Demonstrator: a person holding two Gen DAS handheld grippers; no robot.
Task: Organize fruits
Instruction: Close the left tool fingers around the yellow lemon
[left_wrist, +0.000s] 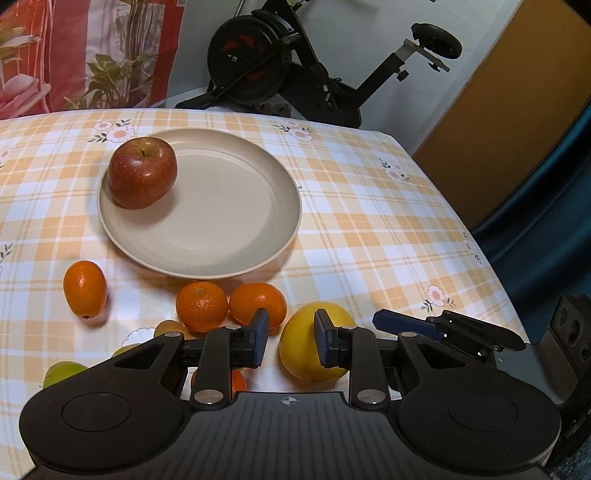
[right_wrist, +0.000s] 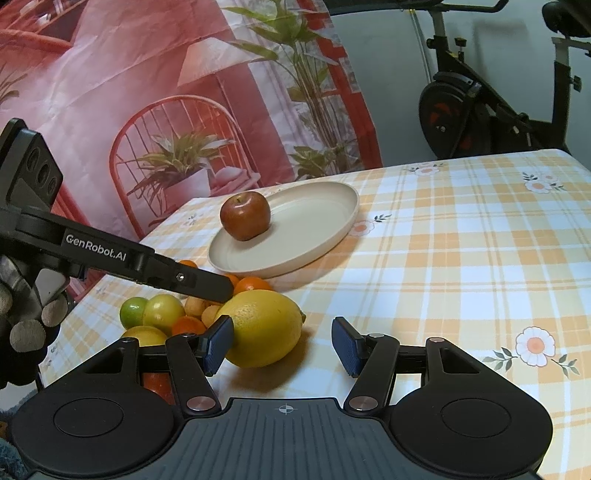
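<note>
The step in hand looks like picking the next fruit for the plate, and it would go best by centring the pads on one fruit's widest part, clear of its neighbours.

Nearest, the left gripper (left_wrist: 290, 341) has its jaws drawn as narrow as they go, with nothing between them; the lemon (left_wrist: 314, 343) sits just behind its right pad at about 2 o'clock, and two oranges (left_wrist: 201, 305) lie at 11 o'clock.

The right gripper (right_wrist: 282, 345) stands half open and empty, its left pad just beside the lemon.

Farther off at 12 o'clock, the plate (left_wrist: 236, 236) on the counter (left_wrist: 388, 229) carries one apple (left_wrist: 142, 171).
</note>
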